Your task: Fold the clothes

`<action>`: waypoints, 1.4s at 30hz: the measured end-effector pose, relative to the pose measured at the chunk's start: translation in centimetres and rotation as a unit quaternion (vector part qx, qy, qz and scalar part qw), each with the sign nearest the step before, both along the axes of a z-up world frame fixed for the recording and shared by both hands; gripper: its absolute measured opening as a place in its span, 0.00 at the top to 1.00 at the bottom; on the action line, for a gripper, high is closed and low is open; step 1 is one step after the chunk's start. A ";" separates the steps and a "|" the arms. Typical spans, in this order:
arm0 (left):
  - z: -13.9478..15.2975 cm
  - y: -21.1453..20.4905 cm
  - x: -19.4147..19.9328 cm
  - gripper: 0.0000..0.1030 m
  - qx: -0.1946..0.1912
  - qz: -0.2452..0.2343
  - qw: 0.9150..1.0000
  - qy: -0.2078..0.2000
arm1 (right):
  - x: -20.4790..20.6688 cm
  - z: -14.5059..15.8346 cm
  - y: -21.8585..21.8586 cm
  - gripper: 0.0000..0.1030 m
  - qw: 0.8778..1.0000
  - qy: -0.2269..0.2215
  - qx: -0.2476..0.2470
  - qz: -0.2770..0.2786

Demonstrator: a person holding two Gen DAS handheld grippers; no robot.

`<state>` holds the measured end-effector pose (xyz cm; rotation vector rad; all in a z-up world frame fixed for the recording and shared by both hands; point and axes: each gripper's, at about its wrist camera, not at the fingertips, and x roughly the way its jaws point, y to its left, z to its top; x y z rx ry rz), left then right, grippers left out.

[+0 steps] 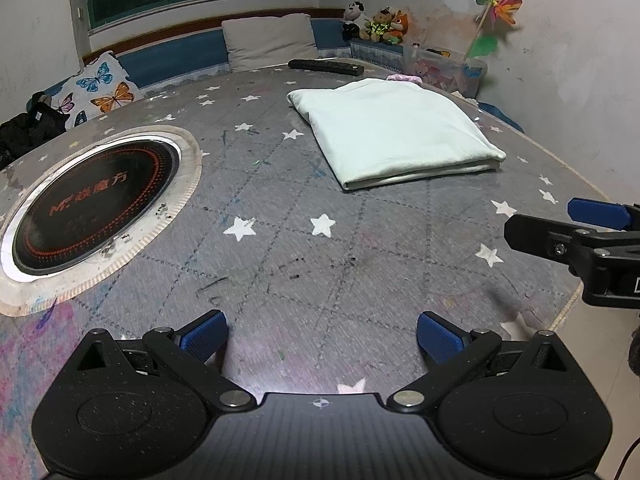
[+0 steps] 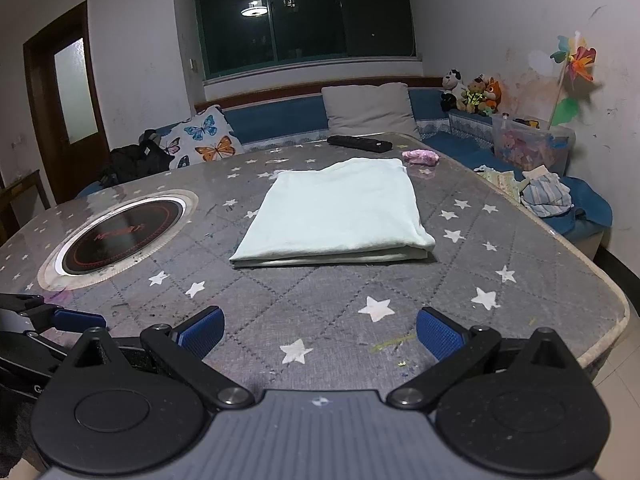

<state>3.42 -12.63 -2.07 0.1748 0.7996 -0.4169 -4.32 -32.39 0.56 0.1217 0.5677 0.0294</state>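
I hold both grippers low and level over the near edge of the table (image 2: 520, 264). The left gripper (image 1: 322, 338) and right gripper (image 2: 320, 334) both gape wide, holding and touching nothing. The folded pale-green cloth (image 2: 340, 216) lies flat, well apart from both: at one o'clock from my left gripper, twelve from my right.

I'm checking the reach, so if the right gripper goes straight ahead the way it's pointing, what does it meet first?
Most likely the folded pale green cloth: it lies dead ahead of the open right gripper, with only bare starred table cover between. Height above the table is hard to judge.
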 end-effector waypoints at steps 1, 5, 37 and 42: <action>0.0 0.0 0.1 0.00 0.001 0.001 1.000 0.000 | 0.1 0.0 0.0 0.00 1.000 0.001 0.000 0.000; 0.2 0.1 0.6 0.00 0.003 0.006 1.000 0.002 | 0.7 0.0 0.0 0.00 1.000 0.003 -0.001 0.002; 0.7 -1.2 4.0 0.00 0.007 0.001 1.000 0.010 | 4.5 -0.4 -1.0 0.00 1.000 0.016 0.005 0.001; 0.6 -1.2 4.6 0.00 0.005 0.002 1.000 0.013 | 4.9 -0.4 -1.0 0.00 1.000 0.020 0.002 -0.001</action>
